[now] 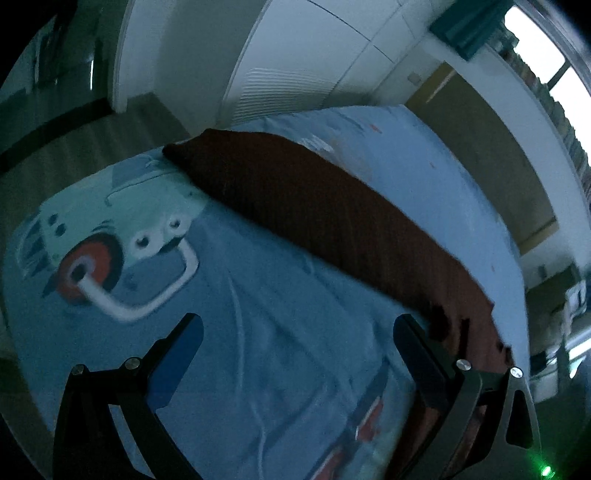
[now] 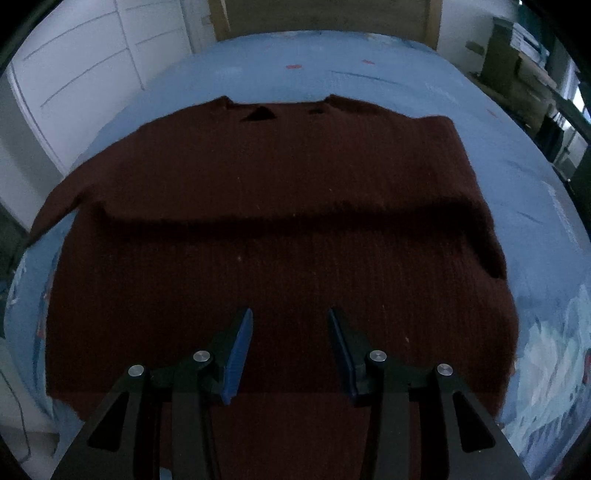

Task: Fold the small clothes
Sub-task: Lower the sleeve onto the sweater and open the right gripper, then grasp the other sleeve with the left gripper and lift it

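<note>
bedsheet (image 2: 406,74) blue, printed | sweater (image 2: 280,206) flat on it | wardrobe (image 2: 74,74) white

Open bedsheet (image 1: 258,295) left of sweater (image 2: 280,221).
Nothing standing between left gripper (image 1: 295,332) fingers; sweater edge beside right finger. Flat knit under parted right gripper (image 2: 290,317).

Blue bedsheet (image 2: 369,74) with printed cartoon car (image 1: 107,251) covers bed; white wardrobe doors (image 2: 74,74) left of bed; wooden headboard (image 2: 325,16) beyond; bright window (image 1: 546,51) right of bed.
</note>
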